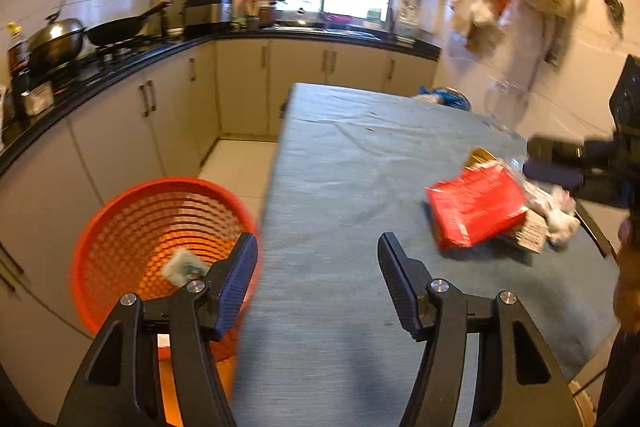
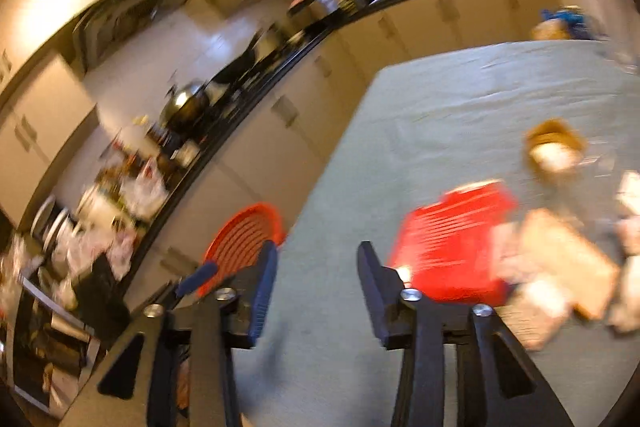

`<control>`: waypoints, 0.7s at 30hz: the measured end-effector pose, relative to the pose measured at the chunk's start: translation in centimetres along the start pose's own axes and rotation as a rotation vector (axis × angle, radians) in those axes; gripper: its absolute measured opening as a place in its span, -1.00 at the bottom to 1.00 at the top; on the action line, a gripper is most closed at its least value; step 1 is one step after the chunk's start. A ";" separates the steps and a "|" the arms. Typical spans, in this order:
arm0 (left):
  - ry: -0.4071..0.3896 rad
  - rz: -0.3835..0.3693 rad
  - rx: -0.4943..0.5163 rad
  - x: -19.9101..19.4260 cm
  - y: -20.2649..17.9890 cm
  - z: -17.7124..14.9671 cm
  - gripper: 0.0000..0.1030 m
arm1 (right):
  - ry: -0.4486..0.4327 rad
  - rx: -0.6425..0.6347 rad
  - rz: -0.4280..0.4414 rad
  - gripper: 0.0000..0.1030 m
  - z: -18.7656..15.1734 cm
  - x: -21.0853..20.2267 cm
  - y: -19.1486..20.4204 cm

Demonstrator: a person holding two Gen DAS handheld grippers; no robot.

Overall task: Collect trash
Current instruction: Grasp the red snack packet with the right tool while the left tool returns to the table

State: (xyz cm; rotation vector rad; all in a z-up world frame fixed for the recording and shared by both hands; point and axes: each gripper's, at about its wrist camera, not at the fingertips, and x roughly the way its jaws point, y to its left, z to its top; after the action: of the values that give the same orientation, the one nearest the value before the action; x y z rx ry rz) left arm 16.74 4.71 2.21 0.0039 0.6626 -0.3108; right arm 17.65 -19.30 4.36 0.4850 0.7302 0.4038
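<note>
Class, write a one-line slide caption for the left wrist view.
Open left gripper hovers between orange basket and table holding red packet.

A basket [image 1: 160, 227] stood on the floor just left of the table [image 1: 340, 207], and a small packet [image 1: 185, 267] lay inside it. On the right side of the table sat a flat box [image 1: 476, 207], with a round cup [image 2: 554, 151] behind it and crumpled wrappers [image 1: 560, 215] to its right. A counter [image 1: 120, 67] with a wok [image 1: 120, 29] and a pot [image 1: 56, 43] ran along the wall to the left.
</note>
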 end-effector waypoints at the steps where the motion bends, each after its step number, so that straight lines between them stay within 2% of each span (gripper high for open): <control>1: 0.010 -0.017 0.009 0.3 -0.9 0.0 0.20 | -0.011 0.010 -0.021 0.07 0.3 -0.6 -0.9; 3: 0.025 -0.039 0.019 0.8 -2.1 0.0 0.20 | 0.000 0.036 -0.076 0.09 0.9 -1.3 -3.1; 7: 0.049 -0.071 0.054 1.7 -4.6 -0.2 0.20 | 0.048 0.089 -0.105 0.09 1.8 -0.6 -6.5; 13: 0.070 -0.101 0.089 2.3 -6.4 -0.4 0.20 | 0.120 0.125 -0.113 0.09 2.4 2.3 -9.5; 18: 0.085 -0.130 0.101 2.8 -7.3 -0.4 0.20 | 0.163 0.121 -0.088 0.08 2.5 4.6 -9.9; 20: 0.089 -0.145 0.110 2.9 -7.6 -0.5 0.20 | 0.174 0.118 -0.062 -0.17 2.3 5.1 -9.9; 21: 0.092 -0.154 0.115 3.0 -7.9 -0.5 0.20 | 0.182 0.110 -0.042 -0.48 2.2 5.4 -9.7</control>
State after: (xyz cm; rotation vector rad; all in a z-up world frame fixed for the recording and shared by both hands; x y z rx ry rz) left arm 16.39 -3.64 0.80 0.0775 0.7371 -0.4987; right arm 24.66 -25.12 -2.43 0.5403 0.9404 0.3726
